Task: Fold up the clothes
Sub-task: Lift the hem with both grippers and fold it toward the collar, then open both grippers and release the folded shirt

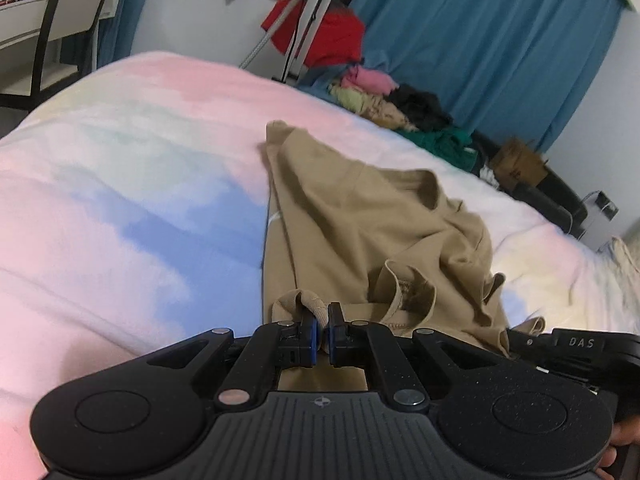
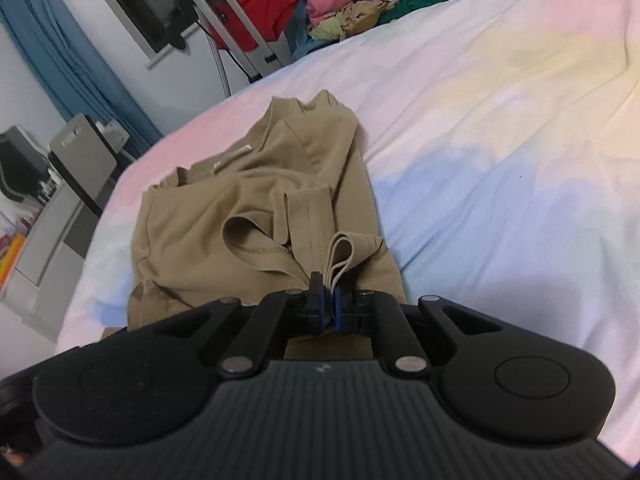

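Observation:
A tan garment [image 1: 352,220] lies rumpled and partly doubled over on the pastel bedspread [image 1: 120,208]. My left gripper [image 1: 322,322] is shut on a folded edge of the tan garment at its near left side. In the right wrist view the tan garment [image 2: 240,200] spreads away to the left. My right gripper [image 2: 327,294] is shut on several layers of its hem at the near right side. Part of the right gripper's black body [image 1: 576,346] shows at the right edge of the left wrist view.
A heap of loose clothes [image 1: 400,108] in pink, yellow, black and green sits at the bed's far edge, with a red cloth on a tripod [image 1: 316,32] behind it. Blue curtains [image 1: 500,40] hang beyond. A chair and desk [image 1: 60,20] stand far left. The bedspread [image 2: 500,140] stretches right.

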